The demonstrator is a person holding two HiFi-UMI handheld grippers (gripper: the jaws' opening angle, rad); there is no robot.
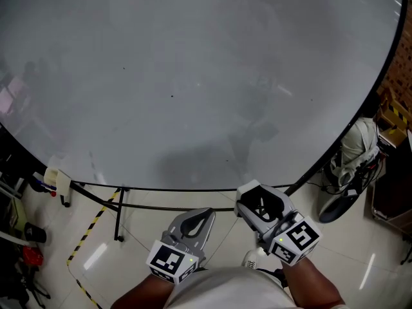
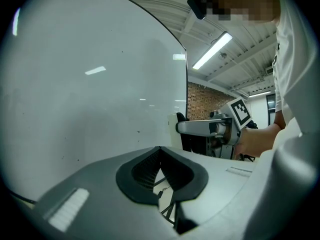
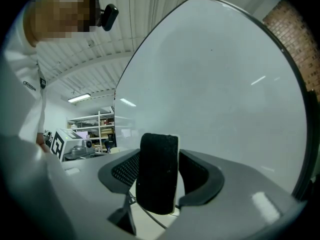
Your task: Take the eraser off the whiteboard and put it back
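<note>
Fuzzy eraser [image 3: 157,179] clamped in my right gripper [image 3: 159,151].
Rounded black block; glossy whiteboard [image 1: 193,76] just ahead; left gripper [image 2: 160,151] closed, empty.

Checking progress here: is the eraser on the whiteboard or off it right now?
Off. The eraser is clamped between the jaws of the right hand-held gripper, held in front of the whiteboard rather than stuck to it.

The whiteboard [image 2: 90,84] fills the left and centre of the frame, blank but for a few tiny dark specks. Along the bottom, the left tongs [image 2: 160,148] have their jaw tips together with nothing between them. At middle right a hand [image 2: 255,140] holds the right tongs [image 2: 185,127], its marker cube [image 2: 240,112] above. Behind are a brick wall [image 2: 205,101] and, upper right, a ceiling strip light [image 2: 212,50].
</note>
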